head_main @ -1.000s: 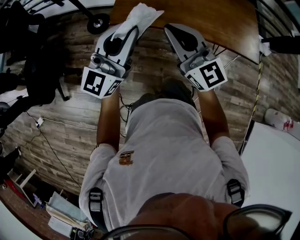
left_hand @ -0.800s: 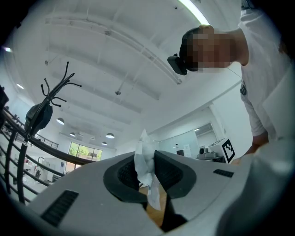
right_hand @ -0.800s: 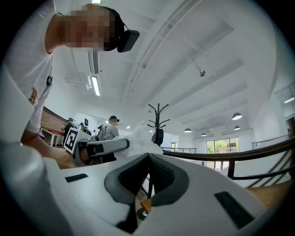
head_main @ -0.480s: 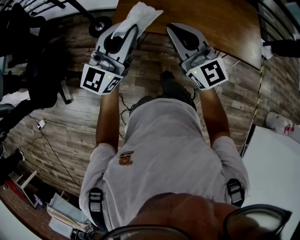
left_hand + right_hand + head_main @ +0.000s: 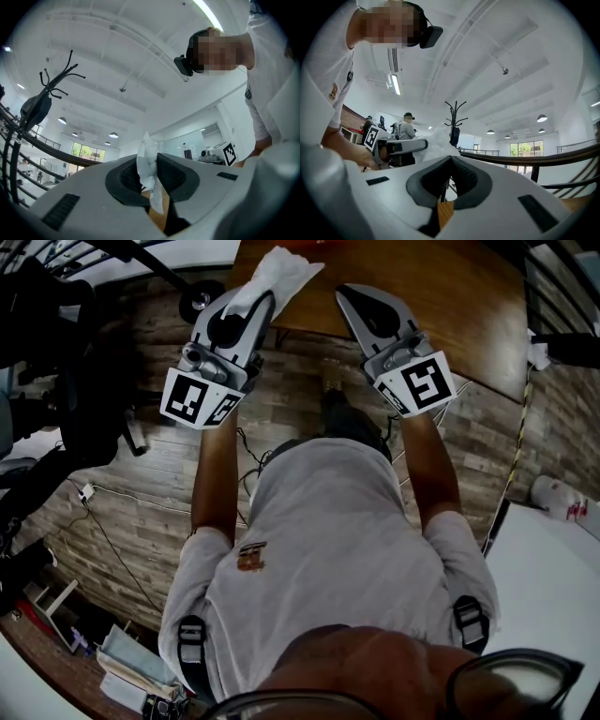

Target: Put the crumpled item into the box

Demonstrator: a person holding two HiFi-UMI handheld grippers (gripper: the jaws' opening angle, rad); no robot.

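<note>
Left gripper (image 5: 150, 171), jaws clamped on the white crumpled tissue (image 5: 279, 270) poking beyond its tips, has edged forward over the brown wooden table (image 5: 441, 277); right gripper (image 5: 451, 176) alongside stays closed, empty. No box visible yet.

From the head we look steeply down, close over the person (image 5: 328, 549), onto both arms, the left tongs (image 5: 265, 298), the right tongs (image 5: 345, 294) and the near edge of the wooden surface (image 5: 450, 287). Each tongs' camera sits right behind its own jaws, tilted up towards the ceiling (image 5: 117, 56). The right gripper view shares the left tongs with our head view. Both gripper views catch the person.
</note>
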